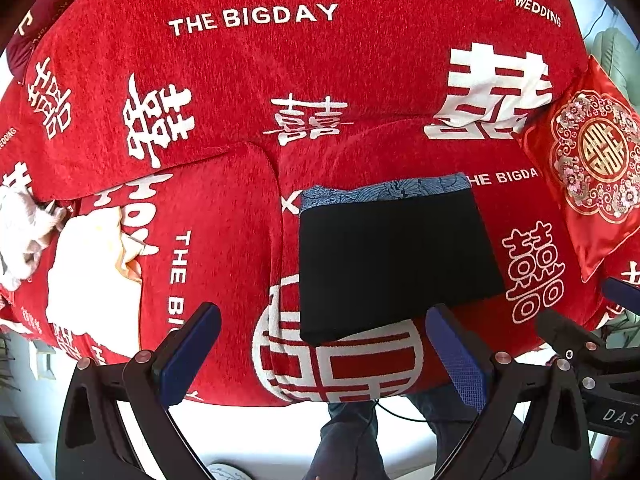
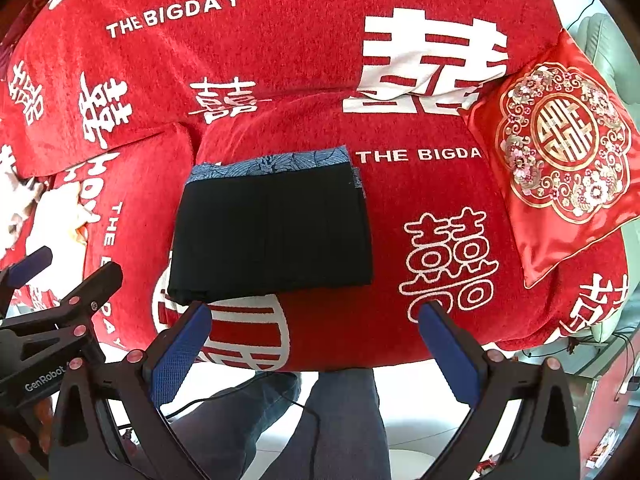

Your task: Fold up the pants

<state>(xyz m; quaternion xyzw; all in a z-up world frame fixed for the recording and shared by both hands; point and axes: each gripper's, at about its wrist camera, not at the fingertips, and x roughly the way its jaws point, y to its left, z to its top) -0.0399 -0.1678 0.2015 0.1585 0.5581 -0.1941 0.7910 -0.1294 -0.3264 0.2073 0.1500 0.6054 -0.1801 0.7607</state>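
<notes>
The black pants [image 1: 392, 256] lie folded into a flat rectangle on the red sofa seat [image 1: 224, 264], on top of a blue patterned folded cloth [image 1: 384, 192] whose far edge shows behind them. The pants also show in the right wrist view [image 2: 272, 236], with the blue cloth [image 2: 276, 164] behind. My left gripper [image 1: 324, 320] is open and empty, just in front of the pants' near edge. My right gripper [image 2: 316, 316] is open and empty, at the pants' near edge and to their right. Neither touches the pants.
The sofa has a red cover with white lettering. A red embroidered cushion [image 2: 560, 148] leans at the right end. White and cream clothes [image 1: 88, 264] lie on the left seat. The person's legs [image 2: 340, 420] and white floor are below the sofa's front edge.
</notes>
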